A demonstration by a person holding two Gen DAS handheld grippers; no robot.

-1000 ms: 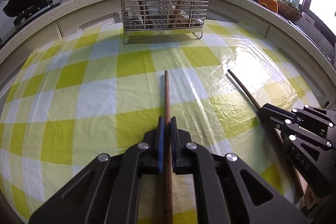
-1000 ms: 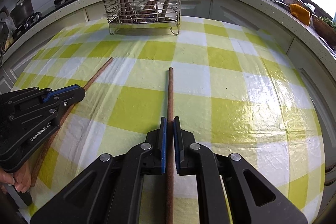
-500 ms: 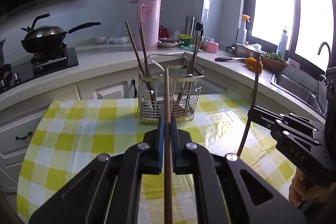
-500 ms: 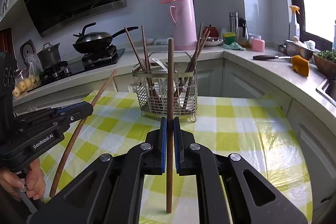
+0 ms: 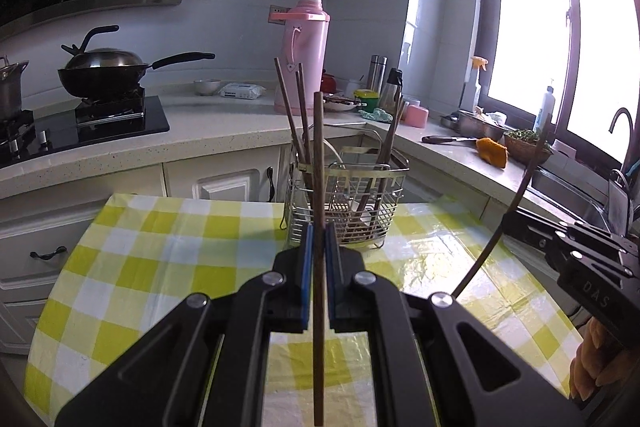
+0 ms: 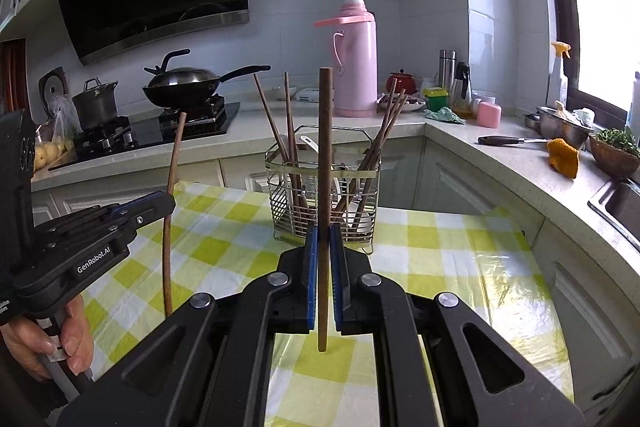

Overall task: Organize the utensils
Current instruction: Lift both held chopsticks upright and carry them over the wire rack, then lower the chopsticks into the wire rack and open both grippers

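Left wrist view: the left gripper [image 5: 316, 259] is clamped on a chopstick [image 5: 318, 163], upright before the wire utensil basket [image 5: 348, 195]. Right wrist view: the right gripper [image 6: 323, 263] pinches another chopstick [image 6: 324, 155], also before the basket.

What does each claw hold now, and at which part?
Each is shut on one brown chopstick. The left claw holds its chopstick near the middle; the right claw holds its chopstick below the middle.

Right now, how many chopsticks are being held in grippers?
2. One chopstick stands upright, clamped in the left gripper; the other chopstick stands upright in the right gripper. More sit in the wire rack, some likely hidden.
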